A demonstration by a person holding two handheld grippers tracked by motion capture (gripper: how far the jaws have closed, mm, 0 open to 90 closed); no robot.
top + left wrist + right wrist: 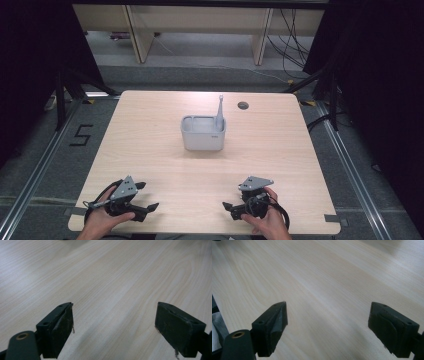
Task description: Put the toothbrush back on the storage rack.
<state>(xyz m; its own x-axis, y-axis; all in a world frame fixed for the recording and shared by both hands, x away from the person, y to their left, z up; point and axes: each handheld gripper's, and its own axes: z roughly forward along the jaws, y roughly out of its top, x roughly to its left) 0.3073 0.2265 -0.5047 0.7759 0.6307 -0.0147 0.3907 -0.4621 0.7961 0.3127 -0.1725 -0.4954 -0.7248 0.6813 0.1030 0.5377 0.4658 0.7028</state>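
Note:
A grey rectangular holder stands in the middle of the wooden table, with a grey toothbrush-like stick upright in its right end. My left gripper rests near the front left edge, held in a hand, its jaws pointing right. My right gripper sits at the front right, jaws pointing left toward the other one. Both are far short of the holder. In the left gripper view the left gripper stands open over bare wood. The right gripper is likewise open with nothing between its jaws.
A round cable hole lies near the table's far edge, right of the stick. Beyond the table stand pale furniture legs and loose cables. A black "5" mark is on the floor at left.

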